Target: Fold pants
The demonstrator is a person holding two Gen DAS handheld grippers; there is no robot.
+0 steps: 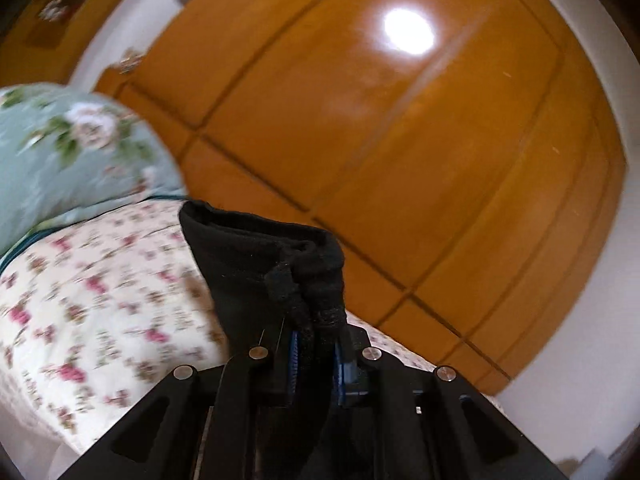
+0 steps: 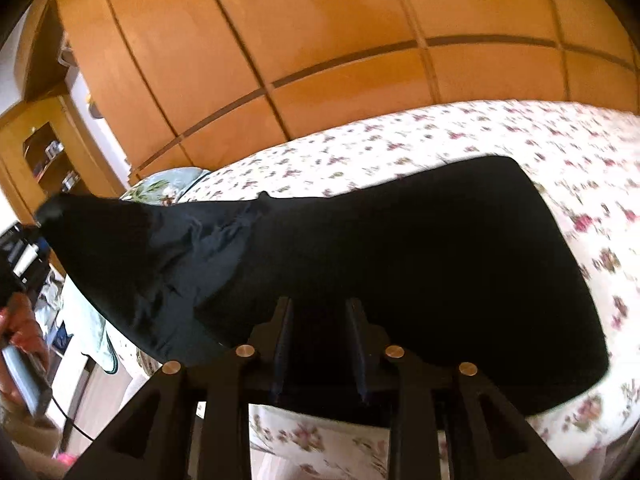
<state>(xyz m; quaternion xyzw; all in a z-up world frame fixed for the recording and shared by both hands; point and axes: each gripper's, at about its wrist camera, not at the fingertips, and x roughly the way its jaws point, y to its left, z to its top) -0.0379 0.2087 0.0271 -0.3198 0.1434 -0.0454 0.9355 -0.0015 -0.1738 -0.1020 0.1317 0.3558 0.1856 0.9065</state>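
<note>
A bed covered with a cream sheet printed in small pink and green flowers fills the lower part of both views, and everything else is placed against it. Beyond the bed's far side stands a wide orange-brown wooden wardrobe with dark grooves between its panels; a bright patch of light glares off one door in the left wrist view. At one end of the bed lies a pale green pillow with large rose prints, resting on the sheet. Off that same end, in the right wrist view, is a wooden shelf unit holding small items too blurred to name. The black pants lie spread across the bed, one end lifted off the sheet toward the pillow side. The left gripper is clamped on a bunched black edge of the pants, its blue-lined pads pressing the cloth. The right gripper has its fingers apart, with the black cloth running between them; whether they pinch it cannot be told.
</note>
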